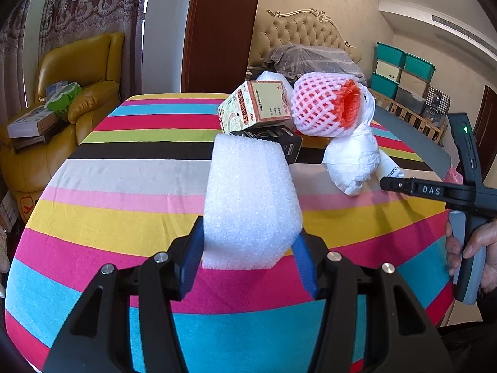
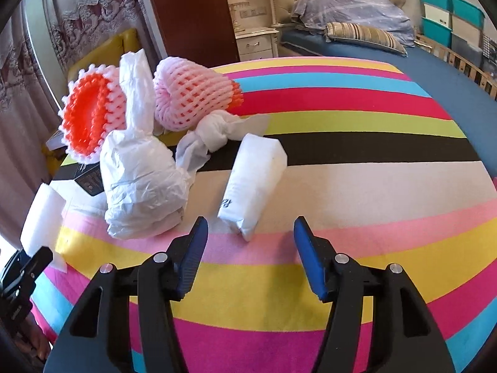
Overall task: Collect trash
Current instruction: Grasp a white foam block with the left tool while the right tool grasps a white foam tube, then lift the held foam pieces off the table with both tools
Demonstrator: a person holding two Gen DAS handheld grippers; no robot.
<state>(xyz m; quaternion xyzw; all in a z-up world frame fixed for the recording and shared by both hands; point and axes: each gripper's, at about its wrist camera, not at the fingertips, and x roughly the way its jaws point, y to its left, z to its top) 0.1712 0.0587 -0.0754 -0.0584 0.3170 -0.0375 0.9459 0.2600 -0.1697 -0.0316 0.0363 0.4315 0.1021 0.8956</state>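
While left gripper (image 1: 248,242) pinches white foam block (image 1: 251,205) above striped cloth (image 1: 124,217), right gripper (image 2: 250,245) hovers with fingers spread near white packet (image 2: 253,183).

White foam block (image 1: 251,205) between jaws

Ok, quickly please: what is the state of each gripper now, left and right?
Left gripper: shut on the white foam piece.
Right gripper: open, holding nothing, just short of the white packet on the striped cloth.
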